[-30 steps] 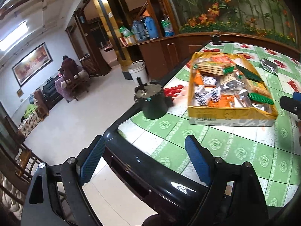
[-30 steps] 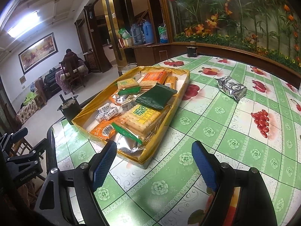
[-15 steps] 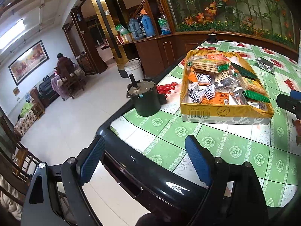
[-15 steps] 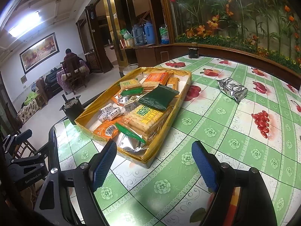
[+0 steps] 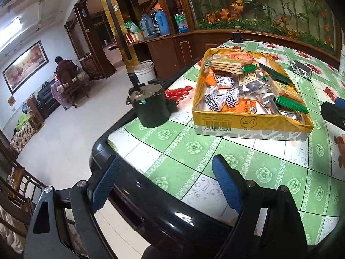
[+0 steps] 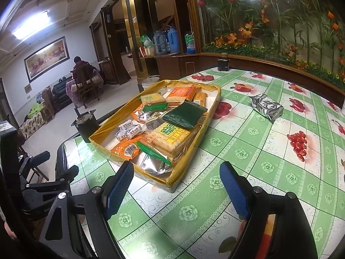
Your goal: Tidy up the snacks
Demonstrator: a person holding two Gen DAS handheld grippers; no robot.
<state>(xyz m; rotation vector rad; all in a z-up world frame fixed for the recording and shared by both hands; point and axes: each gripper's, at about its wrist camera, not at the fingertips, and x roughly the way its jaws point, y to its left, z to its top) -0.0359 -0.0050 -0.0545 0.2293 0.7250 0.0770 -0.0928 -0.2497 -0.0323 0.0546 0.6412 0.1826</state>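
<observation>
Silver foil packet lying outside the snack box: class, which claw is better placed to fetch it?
Probably the right claw: open and empty, with the silver foil packet across bare tablecloth. From the left claw, the snack box lies between.

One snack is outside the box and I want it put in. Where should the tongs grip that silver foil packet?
Probably across the narrow width of the crumpled silver foil packet, from above: it lies flat and alone on the green tablecloth, both long sides free.
</observation>
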